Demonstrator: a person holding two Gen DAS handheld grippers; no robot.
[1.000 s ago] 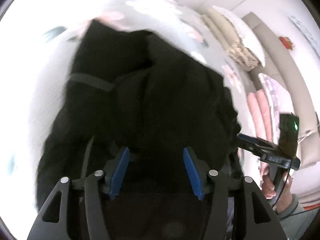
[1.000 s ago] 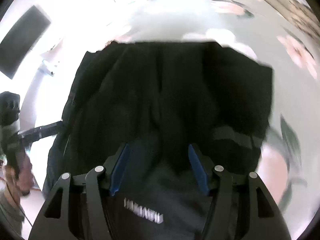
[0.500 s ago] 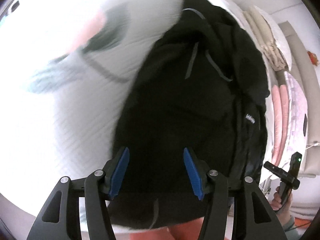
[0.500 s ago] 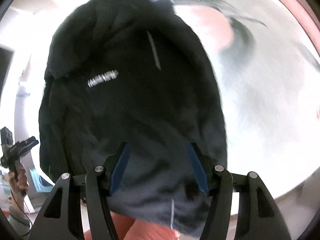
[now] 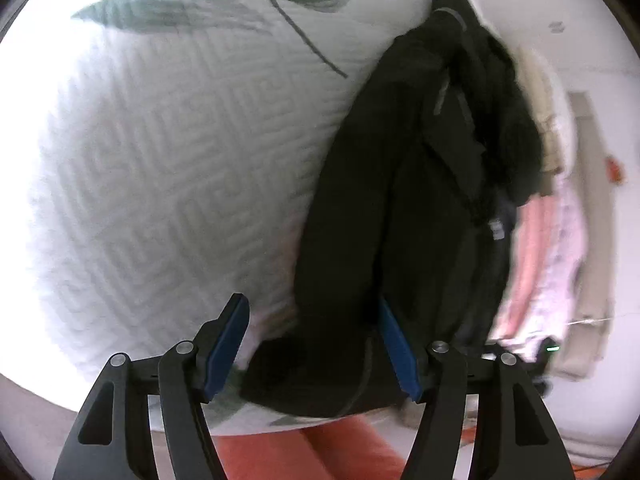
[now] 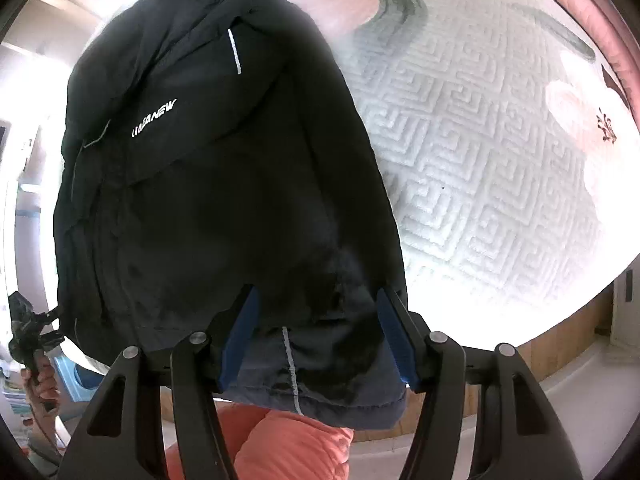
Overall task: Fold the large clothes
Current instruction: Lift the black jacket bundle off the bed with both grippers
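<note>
A black jacket (image 6: 224, 184) with white lettering lies folded lengthwise on a white quilted bed cover (image 6: 480, 152). Its hem hangs over the bed's near edge. In the left wrist view the jacket (image 5: 404, 208) runs up the right half. My left gripper (image 5: 314, 344) is open, its right finger over the jacket's near end, its left finger over the bed cover (image 5: 168, 168). My right gripper (image 6: 318, 336) is open above the jacket's hem, holding nothing.
An orange-clad leg (image 6: 288, 444) shows below the bed's edge. Folded pink and cream bedding (image 5: 548, 248) is stacked beyond the jacket. The left hand (image 6: 38, 376) holding its gripper appears at the right wrist view's left edge.
Both grippers have drawn back toward the bed's near edge and apart. The jacket, first close under the open fingers, now lies flat and still on the cover.
</note>
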